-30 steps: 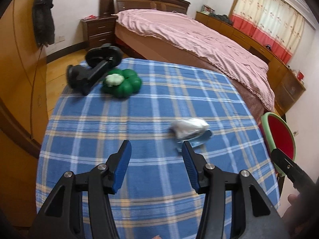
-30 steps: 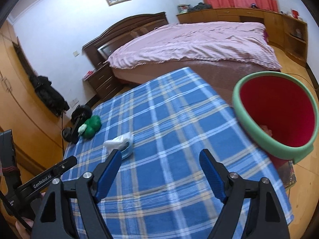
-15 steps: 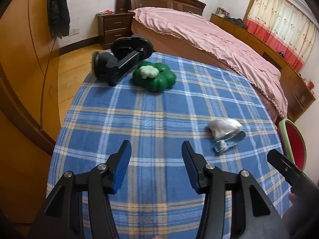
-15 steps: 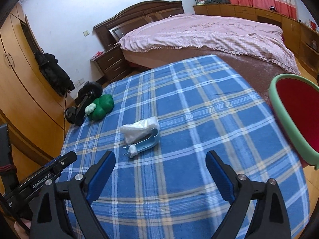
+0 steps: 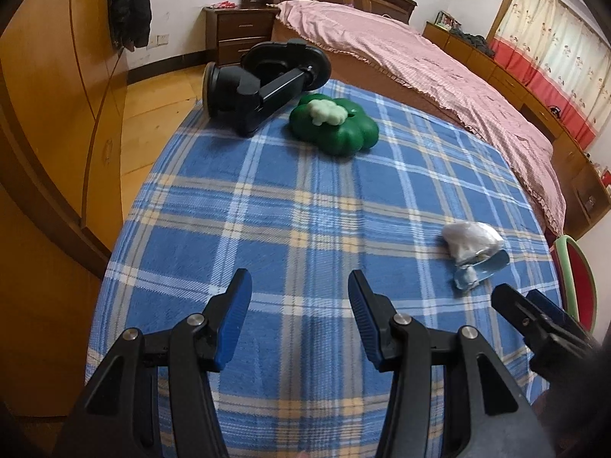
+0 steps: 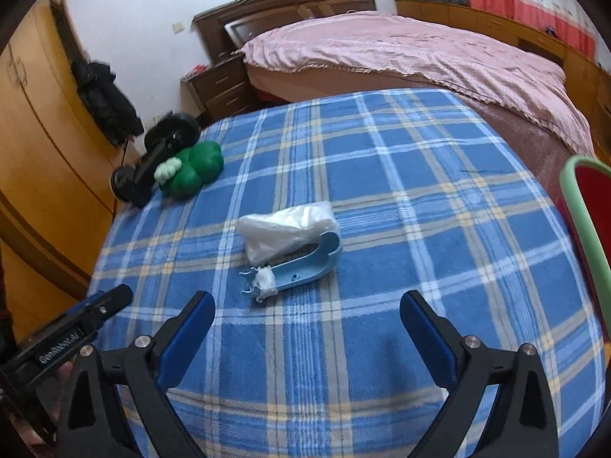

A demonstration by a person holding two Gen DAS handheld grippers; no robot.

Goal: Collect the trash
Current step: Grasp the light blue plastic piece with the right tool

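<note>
On the plaid tablecloth [image 6: 382, 175]: crumpled white bag [image 6: 282, 229] atop blue holder [image 6: 309, 263]; right gripper [image 6: 305, 328] empty, jaws opening wide; left gripper [image 5: 299, 305] part-open, empty. Risk: grabbing both items together.

Red bin [image 6: 590, 229] at 3 o'clock cut off by the frame edge, inside hidden. Blue holder [image 6: 305, 261] partly covered by the crumpled white bag [image 6: 284, 231]. Lettering on the left claw [image 6: 82, 326] at 8 o'clock too blurred to read. Hand [image 6: 63, 376] beneath mostly hidden.
</note>
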